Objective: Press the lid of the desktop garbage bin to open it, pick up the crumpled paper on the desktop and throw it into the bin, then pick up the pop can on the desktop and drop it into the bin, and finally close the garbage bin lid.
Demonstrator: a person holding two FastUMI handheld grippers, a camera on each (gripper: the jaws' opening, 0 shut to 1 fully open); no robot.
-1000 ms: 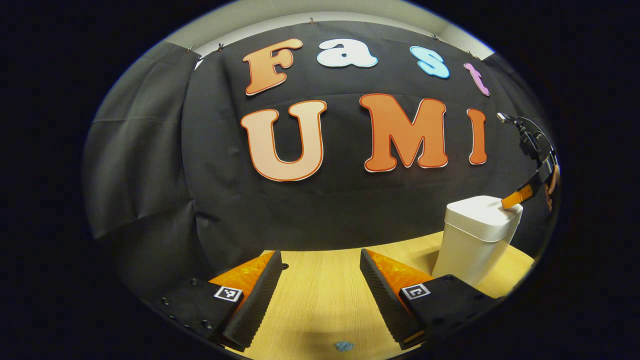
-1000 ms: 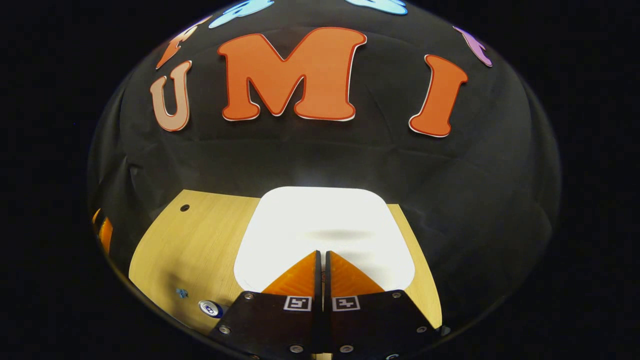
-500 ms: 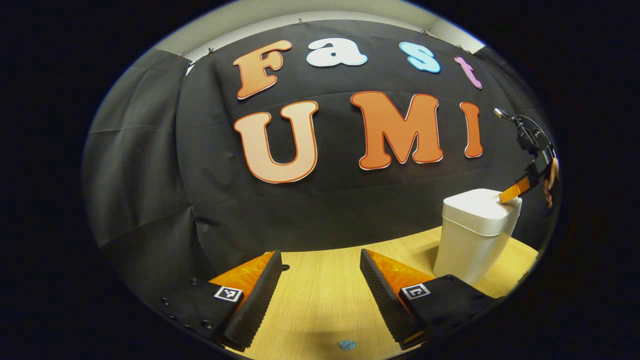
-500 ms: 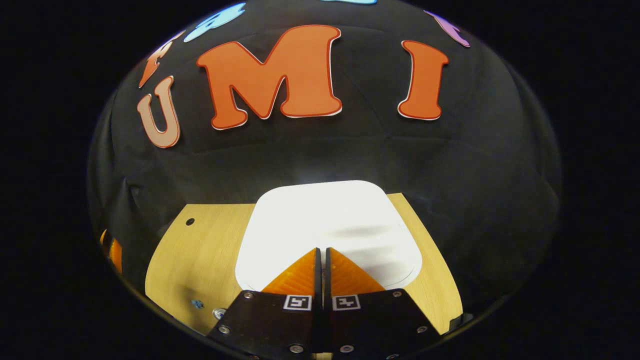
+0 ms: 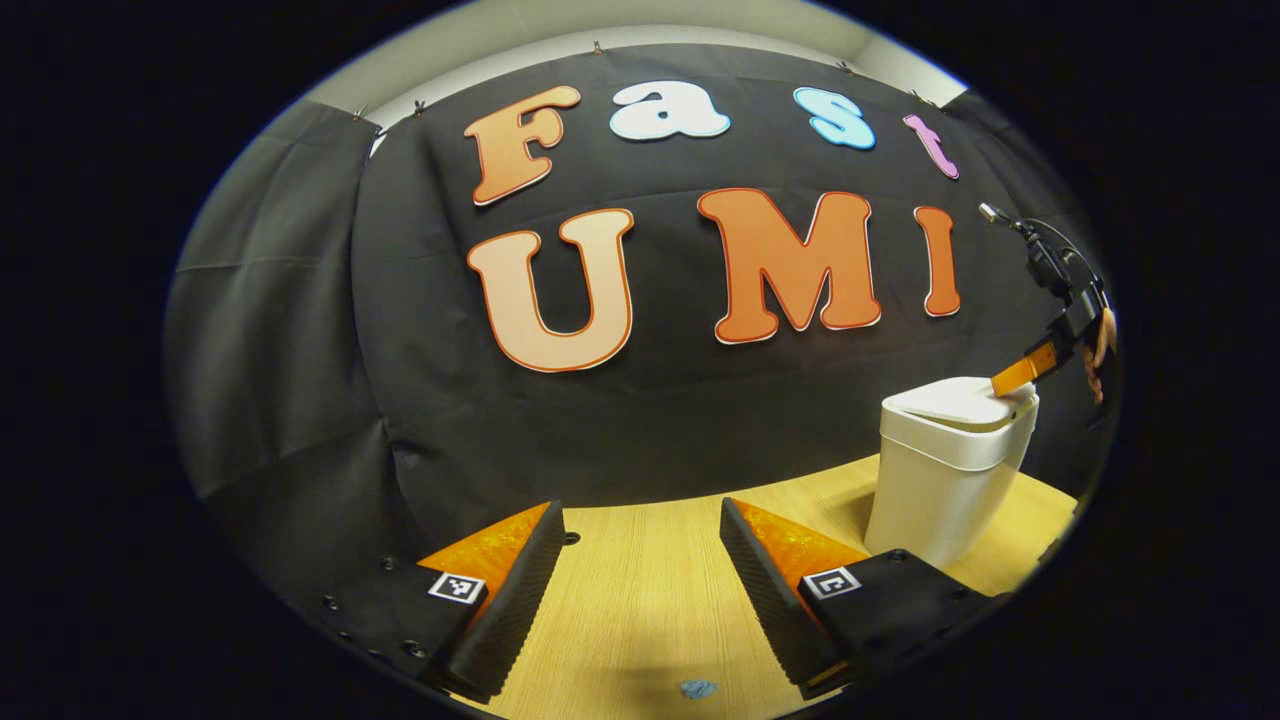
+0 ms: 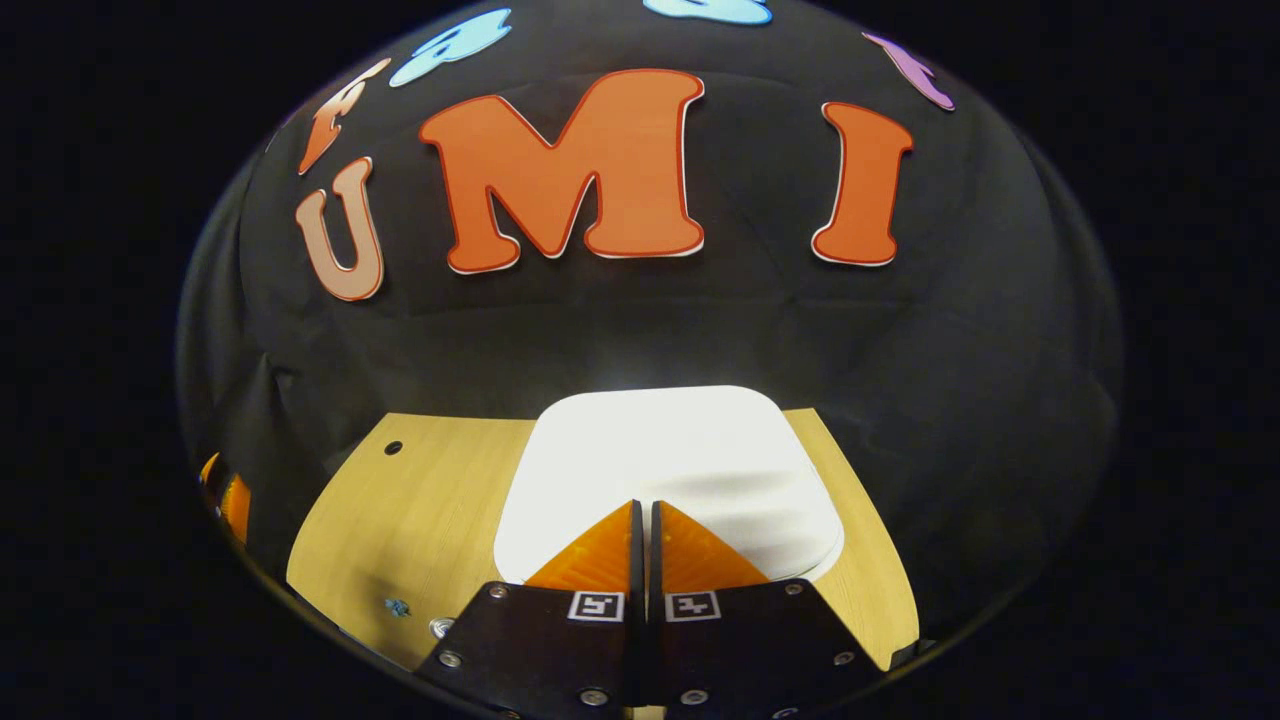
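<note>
The right gripper [image 6: 645, 510], fingers pressed together on nothing, pushes its tips on the white bin lid [image 6: 680, 450]. The bin [image 5: 940, 480] stands on the wooden table [image 5: 640, 580]. The left gripper [image 5: 640, 530] hangs wide open. No readable writing on the bin

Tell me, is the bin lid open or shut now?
Not fully shut: the lid tilts, its far edge lifted off the bin, while the right gripper presses its near edge.
</note>
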